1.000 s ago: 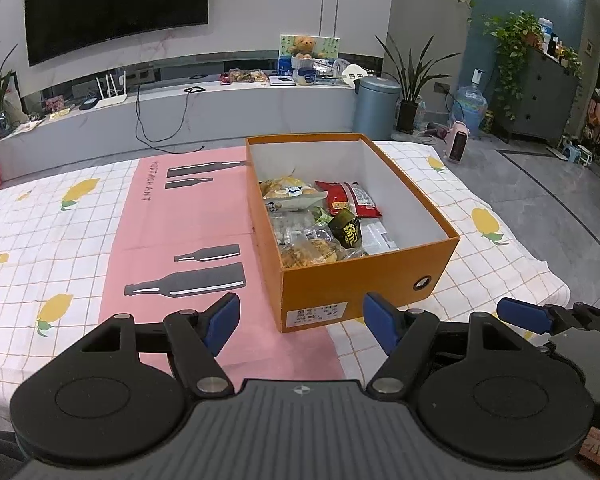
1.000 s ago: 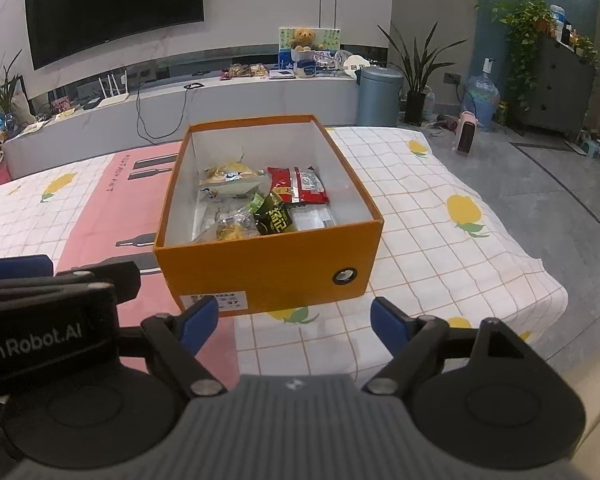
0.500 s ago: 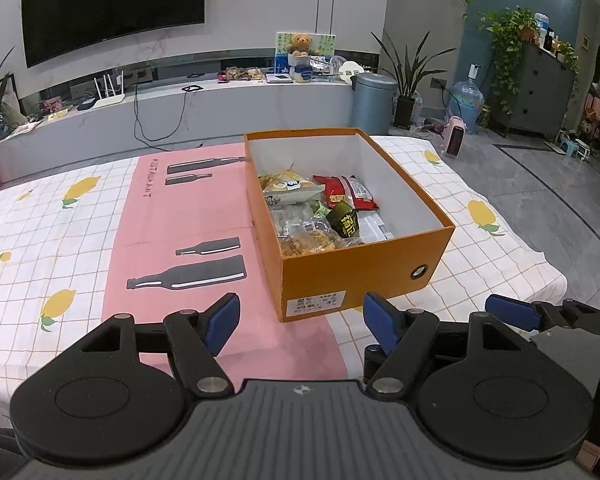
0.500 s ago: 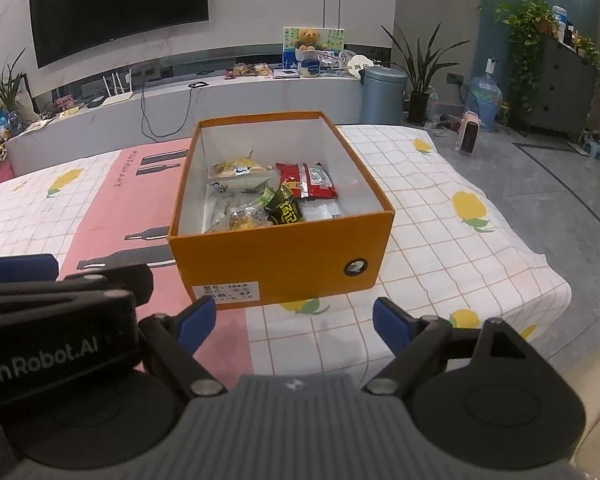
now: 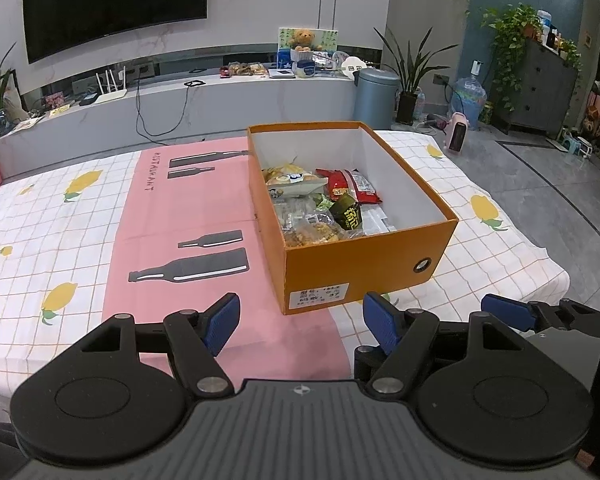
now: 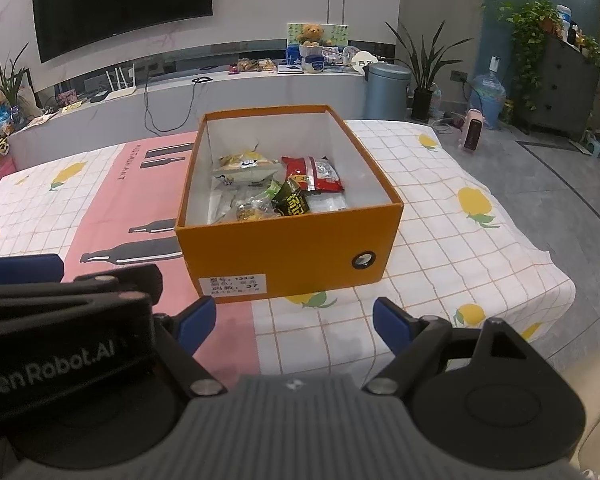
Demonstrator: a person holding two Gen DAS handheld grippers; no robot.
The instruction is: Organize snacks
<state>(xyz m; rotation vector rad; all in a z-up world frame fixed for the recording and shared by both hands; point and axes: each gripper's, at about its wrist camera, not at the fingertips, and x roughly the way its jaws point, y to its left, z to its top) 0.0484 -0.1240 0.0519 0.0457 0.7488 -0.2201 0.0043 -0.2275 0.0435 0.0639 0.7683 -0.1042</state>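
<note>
Box (image 5: 364, 276) of snacks (image 5: 320, 208) at twelve o'clock from right gripper (image 6: 294, 322), one o'clock from left gripper (image 5: 300, 320); lay lengthwise away; both spread, empty.

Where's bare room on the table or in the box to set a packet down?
Bare cloth lies left of the orange box, on the pink strip. Inside, the floor along the right wall is free; the snack packets crowd its left half.

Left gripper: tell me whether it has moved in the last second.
Yes. The left gripper has drawn back slightly: the orange box now looks smaller and higher in its view, its front clear of the fingertips.
</note>
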